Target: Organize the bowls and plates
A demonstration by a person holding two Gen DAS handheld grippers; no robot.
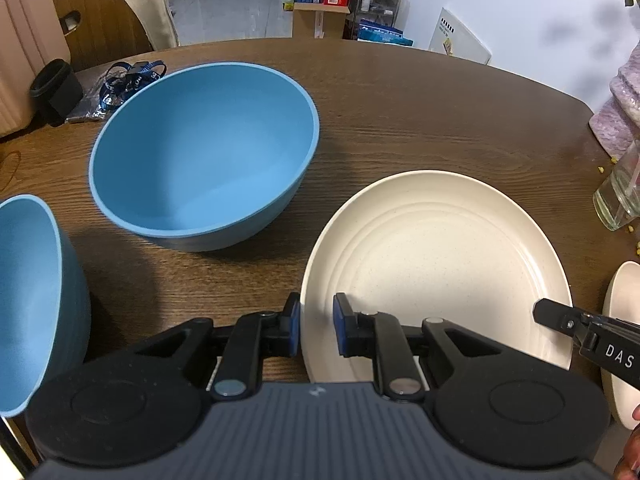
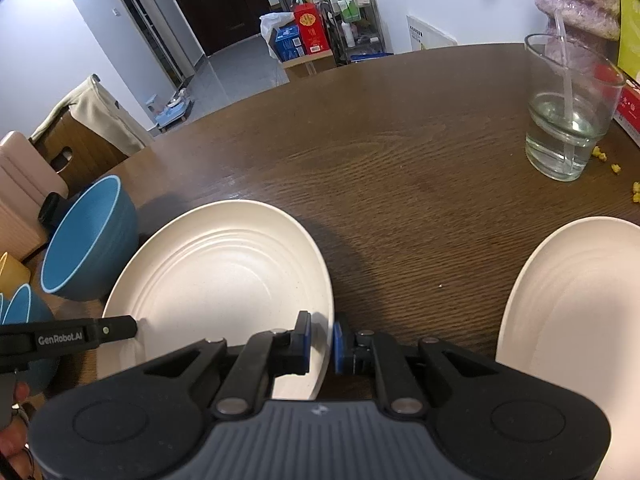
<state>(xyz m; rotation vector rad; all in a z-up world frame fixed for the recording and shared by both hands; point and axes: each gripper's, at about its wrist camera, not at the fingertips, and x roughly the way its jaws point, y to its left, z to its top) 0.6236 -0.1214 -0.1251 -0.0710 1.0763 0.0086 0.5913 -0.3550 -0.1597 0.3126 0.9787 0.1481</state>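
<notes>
The cream plate (image 1: pixel 436 268) lies flat on the brown tabletop (image 1: pixel 420 112), and both grippers sit at its near rim. The left gripper (image 1: pixel 316 326) straddles the plate's left edge, one blue pad outside the rim and one over the plate, with a gap still showing between pads and rim. The right gripper (image 2: pixel 321 342) brackets the plate's right edge (image 2: pixel 224 280) the same way, its jaws narrowly parted around the rim; whether the pads actually press it cannot be told.

Only the left wrist view shows the large blue bowl (image 1: pixel 204 152) upright beyond the plate to its left, a second blue bowl (image 1: pixel 36 300) nearer, and a lanyard (image 1: pixel 128 80) behind them. Only the right wrist view shows fully the second cream plate (image 2: pixel 576 320) right of the first, and the water glass (image 2: pixel 568 116) with a straw beyond it.
</notes>
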